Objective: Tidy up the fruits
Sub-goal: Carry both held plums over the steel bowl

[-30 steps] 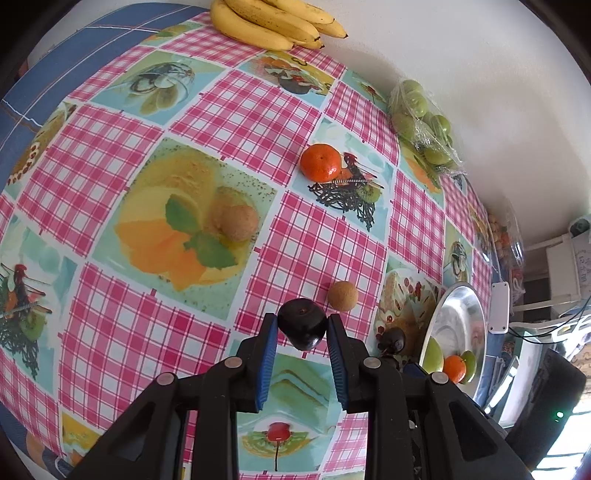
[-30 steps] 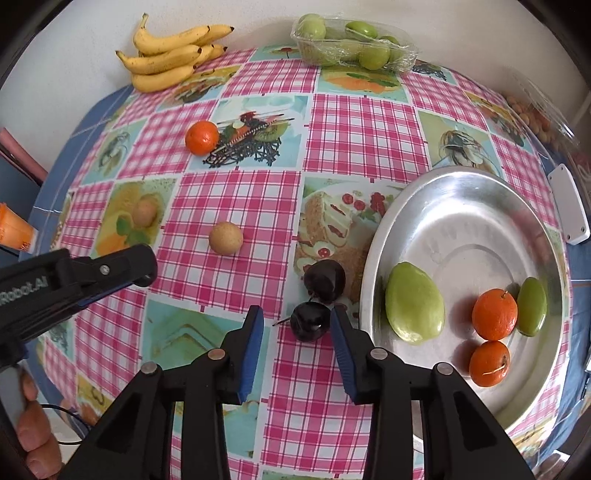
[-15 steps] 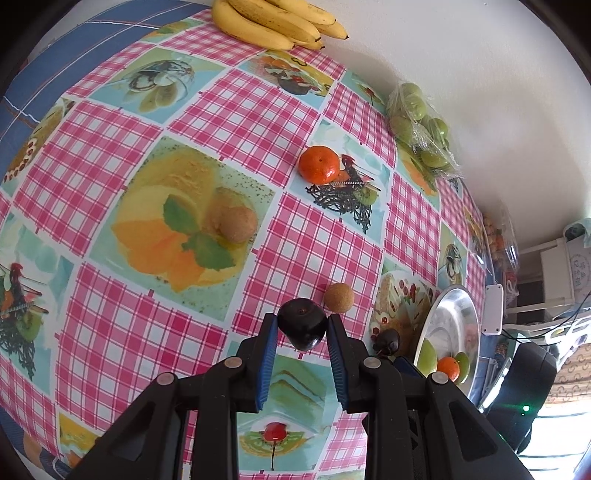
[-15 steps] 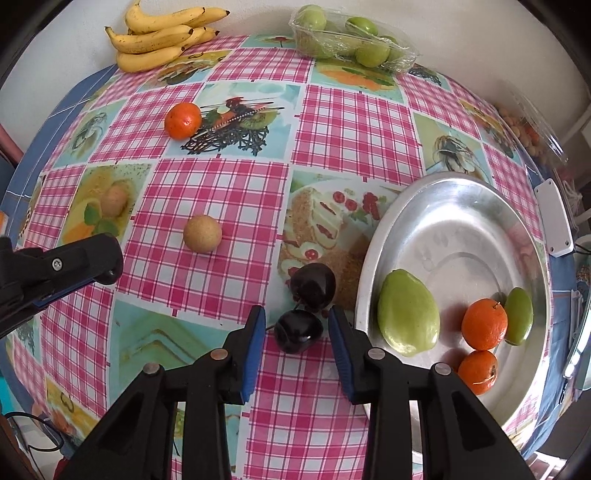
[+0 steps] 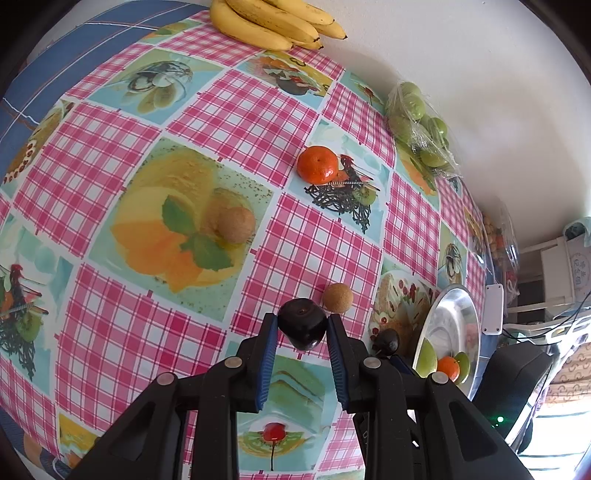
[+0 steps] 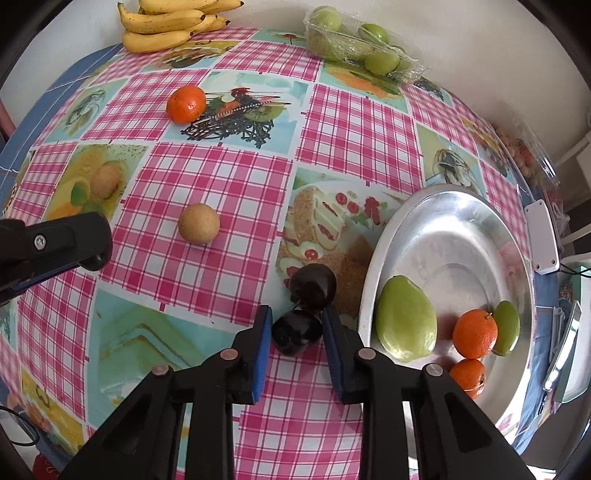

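— What lies by the round silver metal tray (image 6: 448,206)?
— A green mango (image 6: 405,318) inside it. Just left of its rim, my right claw (image 6: 296,329) has just closed on a dark round plum (image 6: 295,331).
— Your left claw (image 5: 302,329)?
— Clamped on another dark plum (image 5: 302,324), further left of the tray.

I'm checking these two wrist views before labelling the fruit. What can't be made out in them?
- Left wrist view: the metal tray sits edge-on, squeezed by the fisheye; its fruit is too small to identify.
- Right wrist view: the underside of the dark plum, hidden between the right claw pads.
- Both views: the bagged items by the wall, blurred behind plastic.
- Right wrist view: the banana bunch, cut off by the top edge.
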`<action>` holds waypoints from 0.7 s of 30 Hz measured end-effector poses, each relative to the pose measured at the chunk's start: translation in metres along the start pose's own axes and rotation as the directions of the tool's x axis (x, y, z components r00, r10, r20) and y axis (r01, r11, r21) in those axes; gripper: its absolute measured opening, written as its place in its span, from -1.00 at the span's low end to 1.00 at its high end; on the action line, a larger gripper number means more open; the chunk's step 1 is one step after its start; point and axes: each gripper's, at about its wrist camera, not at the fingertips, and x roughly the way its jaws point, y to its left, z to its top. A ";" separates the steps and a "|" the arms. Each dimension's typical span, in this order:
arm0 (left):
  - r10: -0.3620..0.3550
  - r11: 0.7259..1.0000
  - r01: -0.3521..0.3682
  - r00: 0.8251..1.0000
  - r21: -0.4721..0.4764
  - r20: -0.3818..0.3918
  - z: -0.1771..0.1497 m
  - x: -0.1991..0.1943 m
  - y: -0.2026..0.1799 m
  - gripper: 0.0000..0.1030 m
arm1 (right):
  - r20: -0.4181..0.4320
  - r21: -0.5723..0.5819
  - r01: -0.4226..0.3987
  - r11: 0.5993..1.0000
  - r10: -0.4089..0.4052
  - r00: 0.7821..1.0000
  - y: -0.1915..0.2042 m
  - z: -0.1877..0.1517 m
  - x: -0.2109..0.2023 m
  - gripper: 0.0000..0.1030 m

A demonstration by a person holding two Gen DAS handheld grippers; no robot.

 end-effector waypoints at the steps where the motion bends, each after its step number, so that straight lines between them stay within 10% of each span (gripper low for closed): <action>1: -0.001 1.000 0.001 1.000 0.000 0.000 0.000 0.000 0.000 -0.44 | 0.000 0.003 -0.003 1.000 0.003 1.000 -0.001 -0.001 0.000 -0.45; 21: -0.002 1.000 0.001 0.998 0.005 0.056 0.003 -0.017 0.000 -0.44 | 0.062 0.122 -0.273 0.954 0.267 0.962 -0.028 -0.002 -0.048 -0.45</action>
